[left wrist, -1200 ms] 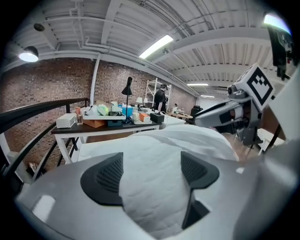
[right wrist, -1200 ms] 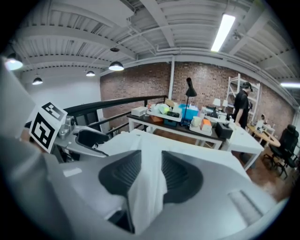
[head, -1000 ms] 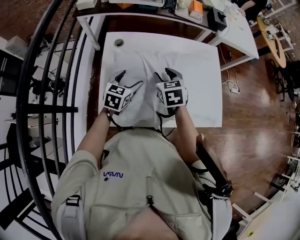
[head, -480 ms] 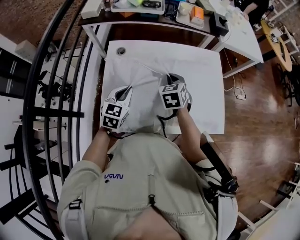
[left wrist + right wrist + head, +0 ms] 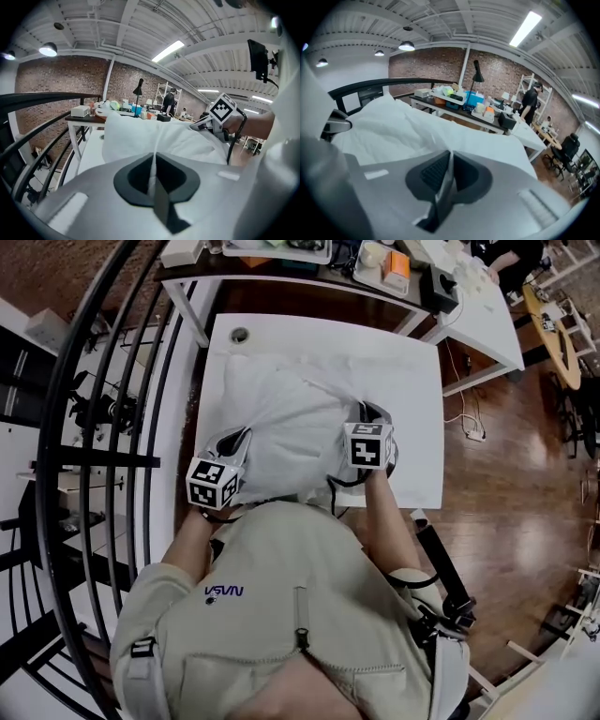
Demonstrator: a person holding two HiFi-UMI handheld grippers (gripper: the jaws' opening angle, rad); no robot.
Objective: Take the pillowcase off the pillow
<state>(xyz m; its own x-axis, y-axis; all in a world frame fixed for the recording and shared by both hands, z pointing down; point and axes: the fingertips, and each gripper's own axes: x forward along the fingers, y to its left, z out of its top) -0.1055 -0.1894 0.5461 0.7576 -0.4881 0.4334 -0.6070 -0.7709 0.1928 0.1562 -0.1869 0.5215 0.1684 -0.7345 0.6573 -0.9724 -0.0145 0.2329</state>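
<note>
Head view: we have the left gripper [image 5: 232, 441] and right gripper [image 5: 371, 412] fingers clamped on the pillowcase [image 5: 281, 413] by the counter's [image 5: 417, 427] near edge. The pillow inside lies beyond both, toward the far edge.

Both pinching: left gripper [image 5: 232, 441] and right gripper [image 5: 373, 412] hold near corners of the puffy white fabric pillowcase [image 5: 281, 413] on the white rectangular table [image 5: 412, 371].

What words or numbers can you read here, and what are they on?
"VSVN": blue print on the person's beige jacket, as it reads from above.
Cubes on the left gripper and right gripper: square black-and-white markers, no letters.
Orange box on the far desk: too small to read.
</note>
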